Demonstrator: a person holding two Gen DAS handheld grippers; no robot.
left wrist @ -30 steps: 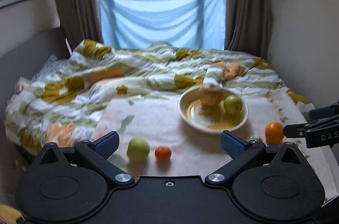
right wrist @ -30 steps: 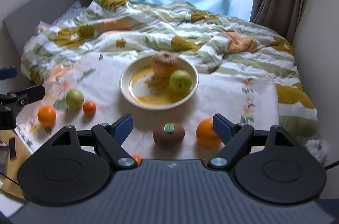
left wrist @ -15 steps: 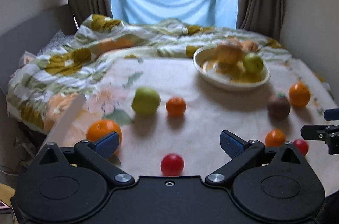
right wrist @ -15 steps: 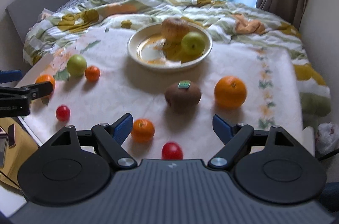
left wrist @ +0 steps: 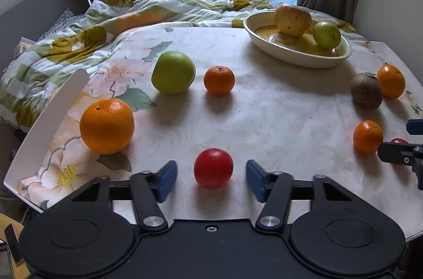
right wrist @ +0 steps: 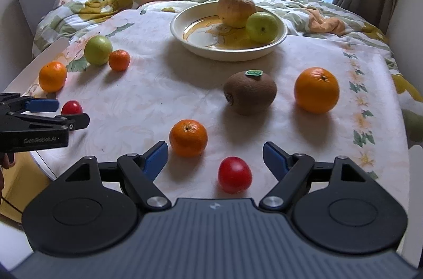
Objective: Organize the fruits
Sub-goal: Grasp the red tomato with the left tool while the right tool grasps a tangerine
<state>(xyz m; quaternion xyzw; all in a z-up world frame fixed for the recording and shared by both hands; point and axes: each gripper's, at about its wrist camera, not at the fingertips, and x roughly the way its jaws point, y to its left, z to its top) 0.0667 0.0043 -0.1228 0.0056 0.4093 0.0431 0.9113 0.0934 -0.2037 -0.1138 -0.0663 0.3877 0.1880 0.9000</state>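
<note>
Right now your left gripper (left wrist: 211,177) sits low over the near edge of the floral tablecloth (left wrist: 277,115), and its blue fingers (left wrist: 166,180) are closing around a red tomato (left wrist: 213,168) that lies between them, with a gap on each side, so nothing is pinched yet. To its left you have a large orange (left wrist: 107,125), and beyond that a green apple (left wrist: 173,73) just beside a small mandarin (left wrist: 219,80). Your right gripper (right wrist: 215,160) has its fingers spread wide and easing inward, with a second red tomato (right wrist: 234,174) on the cloth between them, untouched; a mandarin (right wrist: 188,137) sits just beside its left fingertip (right wrist: 156,160). Further out from that gripper lie a kiwi (right wrist: 249,92) with a green sticker and, to its right, another orange (right wrist: 316,90). At the far side of the cloth, the cream bowl (right wrist: 185,37) holds a yellowish apple (right wrist: 236,9) and a small green apple (right wrist: 262,26) touching it
</note>
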